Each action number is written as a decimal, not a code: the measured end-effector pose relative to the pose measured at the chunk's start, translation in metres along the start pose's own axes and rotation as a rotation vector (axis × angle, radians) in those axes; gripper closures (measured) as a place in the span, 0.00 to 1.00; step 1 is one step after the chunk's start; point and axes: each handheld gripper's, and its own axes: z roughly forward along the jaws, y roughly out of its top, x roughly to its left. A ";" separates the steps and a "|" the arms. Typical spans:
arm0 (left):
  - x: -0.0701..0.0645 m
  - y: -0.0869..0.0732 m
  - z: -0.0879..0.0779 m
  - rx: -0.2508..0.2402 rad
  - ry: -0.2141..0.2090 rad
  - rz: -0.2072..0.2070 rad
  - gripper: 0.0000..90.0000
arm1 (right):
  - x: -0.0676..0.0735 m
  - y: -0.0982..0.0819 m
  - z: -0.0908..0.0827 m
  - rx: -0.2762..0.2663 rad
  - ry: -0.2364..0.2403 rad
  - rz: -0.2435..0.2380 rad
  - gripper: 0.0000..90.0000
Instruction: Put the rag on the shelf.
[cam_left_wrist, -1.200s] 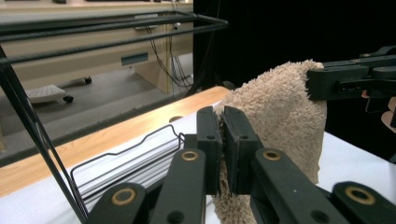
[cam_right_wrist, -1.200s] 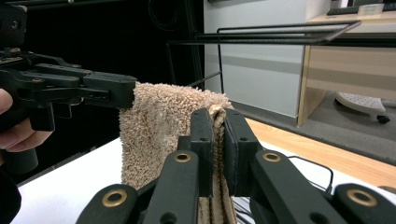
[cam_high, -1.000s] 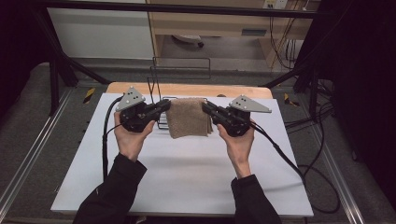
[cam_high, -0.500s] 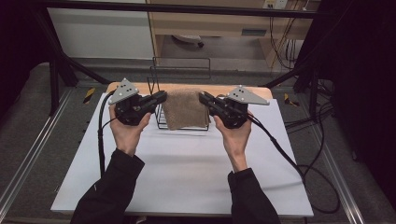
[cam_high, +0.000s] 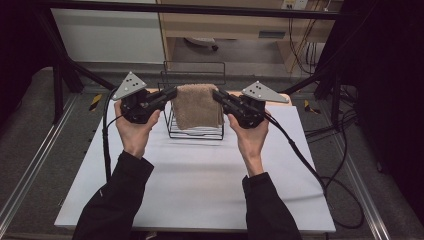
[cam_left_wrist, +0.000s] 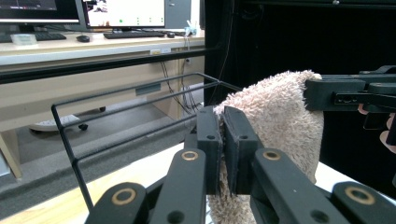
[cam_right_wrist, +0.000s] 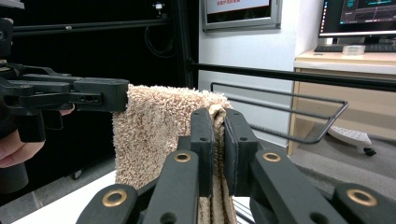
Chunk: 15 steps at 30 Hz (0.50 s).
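Observation:
A folded tan towel (cam_high: 197, 106) hangs in the air between the two grippers, above a black wire rack (cam_high: 195, 131) on the white table. My left gripper (cam_high: 173, 93) is shut on the towel's upper left corner. My right gripper (cam_high: 216, 94) is shut on the upper right corner. In the left gripper view the jaws pinch the towel (cam_left_wrist: 280, 107) edge, and the other gripper (cam_left_wrist: 350, 93) holds the far corner. In the right gripper view the towel (cam_right_wrist: 154, 130) hangs from the jaws, with the rack's rail (cam_right_wrist: 289, 109) behind it.
The white table (cam_high: 200, 185) has free room in front of the rack. A black frame post (cam_high: 60, 75) stands at the left and cables (cam_high: 325, 170) trail off the table's right side. A wooden desk (cam_high: 240, 25) lies beyond the table.
Both hands have lifted the towel off the table and carried it away from the person. It now hangs over the wire rack instead of lying flat in front of it.

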 end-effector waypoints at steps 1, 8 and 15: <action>0.001 0.002 0.000 -0.001 -0.001 0.002 0.95 | 0.000 0.002 0.001 -0.002 -0.001 0.001 0.93; 0.008 0.013 0.001 -0.017 0.013 0.002 0.95 | 0.000 0.012 0.007 -0.017 -0.003 -0.007 0.93; 0.014 0.023 0.004 -0.036 0.018 0.001 0.95 | -0.001 0.023 0.013 -0.028 -0.009 -0.011 0.93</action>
